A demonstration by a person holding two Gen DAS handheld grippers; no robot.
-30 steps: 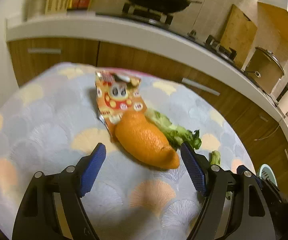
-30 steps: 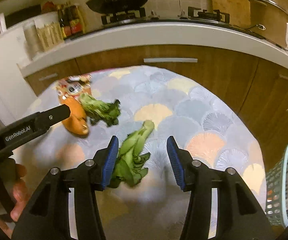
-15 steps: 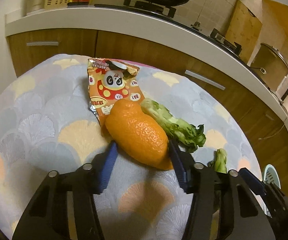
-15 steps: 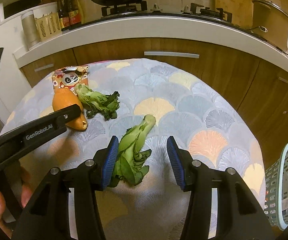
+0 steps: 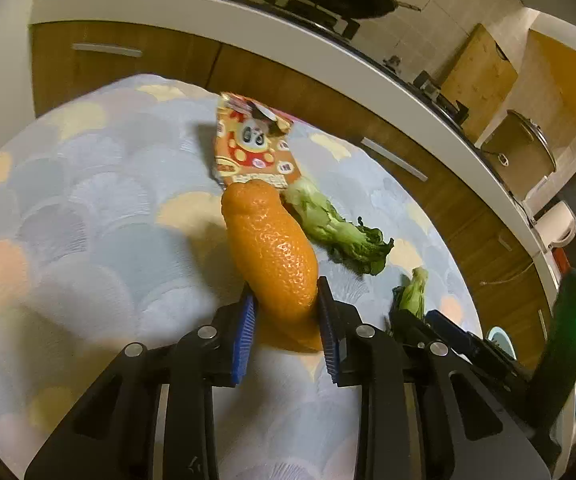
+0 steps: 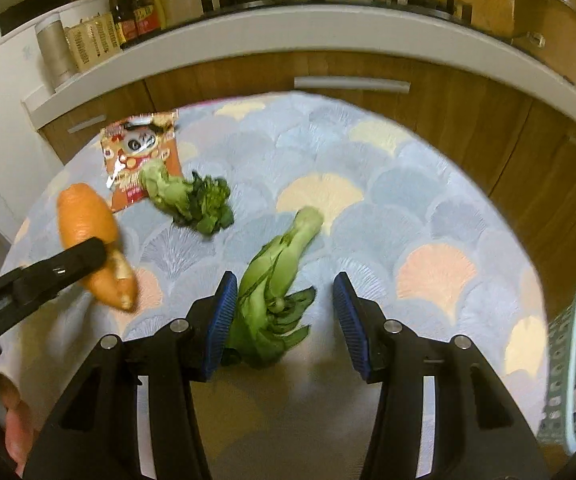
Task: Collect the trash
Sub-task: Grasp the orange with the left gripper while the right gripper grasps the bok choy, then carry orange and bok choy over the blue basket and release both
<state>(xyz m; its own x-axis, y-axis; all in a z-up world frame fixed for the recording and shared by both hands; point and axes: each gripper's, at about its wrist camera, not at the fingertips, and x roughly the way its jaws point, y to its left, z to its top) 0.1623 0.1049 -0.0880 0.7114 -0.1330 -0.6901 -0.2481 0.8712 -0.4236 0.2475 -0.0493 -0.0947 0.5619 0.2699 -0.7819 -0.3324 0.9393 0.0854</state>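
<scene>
My left gripper [image 5: 286,320] is shut on an orange peel [image 5: 274,252] and holds it just above the patterned tablecloth; the peel also shows at the left of the right wrist view [image 6: 88,224]. My right gripper [image 6: 282,316] is open, its blue pads on either side of a green bok choy piece [image 6: 276,276] lying on the table. A second leafy vegetable scrap [image 6: 188,198] and an orange snack wrapper with a panda face [image 6: 140,156] lie farther back on the left. The wrapper [image 5: 254,148] sits just beyond the peel in the left wrist view.
A pale blue mesh trash basket [image 6: 575,364] stands on the floor off the table's right edge. Wooden kitchen cabinets [image 6: 327,76] and a white counter with a stove run close behind the round table [image 6: 427,200].
My left gripper closed on the orange peel and lifted it off the table. My right gripper stayed open around the bok choy.
</scene>
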